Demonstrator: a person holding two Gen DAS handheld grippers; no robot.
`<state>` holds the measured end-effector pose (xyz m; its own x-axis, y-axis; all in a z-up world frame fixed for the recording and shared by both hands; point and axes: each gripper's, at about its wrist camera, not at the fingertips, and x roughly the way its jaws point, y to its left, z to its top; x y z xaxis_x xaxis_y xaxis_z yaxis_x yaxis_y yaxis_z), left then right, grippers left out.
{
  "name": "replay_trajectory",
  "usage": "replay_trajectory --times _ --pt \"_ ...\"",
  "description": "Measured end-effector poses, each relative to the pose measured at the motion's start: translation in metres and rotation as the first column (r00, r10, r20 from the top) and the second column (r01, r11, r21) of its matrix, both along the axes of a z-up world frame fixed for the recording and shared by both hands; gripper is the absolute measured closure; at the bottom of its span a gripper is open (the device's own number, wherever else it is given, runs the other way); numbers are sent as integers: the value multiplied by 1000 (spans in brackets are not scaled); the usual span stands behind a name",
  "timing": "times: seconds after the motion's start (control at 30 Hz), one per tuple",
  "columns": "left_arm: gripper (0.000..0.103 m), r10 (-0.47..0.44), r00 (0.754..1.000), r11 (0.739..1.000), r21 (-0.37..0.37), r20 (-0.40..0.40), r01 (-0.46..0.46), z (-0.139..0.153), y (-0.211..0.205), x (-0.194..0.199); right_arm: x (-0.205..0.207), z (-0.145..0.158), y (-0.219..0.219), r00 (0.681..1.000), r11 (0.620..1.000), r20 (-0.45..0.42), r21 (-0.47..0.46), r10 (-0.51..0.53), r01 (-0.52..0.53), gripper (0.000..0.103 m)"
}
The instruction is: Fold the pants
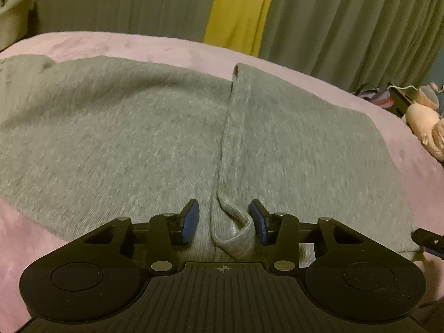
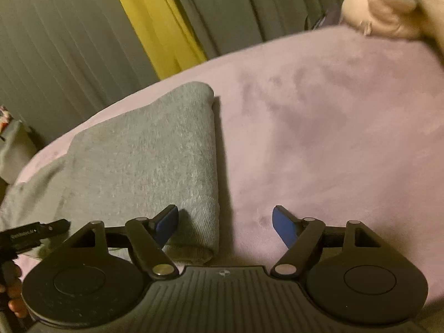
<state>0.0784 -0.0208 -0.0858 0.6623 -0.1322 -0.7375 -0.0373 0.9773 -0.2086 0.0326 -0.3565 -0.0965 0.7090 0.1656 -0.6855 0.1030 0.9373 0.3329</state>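
On the pink bed (image 1: 83,47), the grey pants (image 1: 111,138) lie folded, spread across most of the left wrist view and reaching toward ten o'clock in the right wrist view. The left gripper (image 1: 224,219) hovers low over the cloth, its blue pads parted on either side of a raised ribbed hem loop (image 1: 236,230); the pads do not press it, so this gripper is released. The right gripper (image 2: 224,226) hangs with its jaws spread wide, gripping nothing: its left pad sits above the near corner of the folded pants (image 2: 144,152), its right pad above bare bedspread at three o'clock. Grey curtains (image 1: 347,22) with a yellow strip (image 1: 238,8) hang behind, and a pink plush toy (image 2: 388,8) lies at one o'clock.
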Motion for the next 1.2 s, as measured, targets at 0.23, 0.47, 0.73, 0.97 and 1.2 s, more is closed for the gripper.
replay_trajectory --times 0.23,0.47,0.73,0.97,1.2 --pt "54 13 1000 1000 -3 0 -13 0 2 1 4 18 36 996 986 80 -168 35 -21 28" --pt "48 28 1000 999 -17 -8 -28 1 6 0 18 16 89 959 919 84 -321 270 -230 48" --pt "35 279 960 931 -250 19 -266 11 73 -6 5 -11 98 948 893 92 -373 306 -252 46" --pt "28 603 797 666 -549 -1 -505 14 228 -48 5 -11 93 954 919 110 -319 278 -231 41" --pt "19 645 763 592 -609 -35 -528 -5 310 -69 5 -13 95 957 922 119 -321 264 -215 33"
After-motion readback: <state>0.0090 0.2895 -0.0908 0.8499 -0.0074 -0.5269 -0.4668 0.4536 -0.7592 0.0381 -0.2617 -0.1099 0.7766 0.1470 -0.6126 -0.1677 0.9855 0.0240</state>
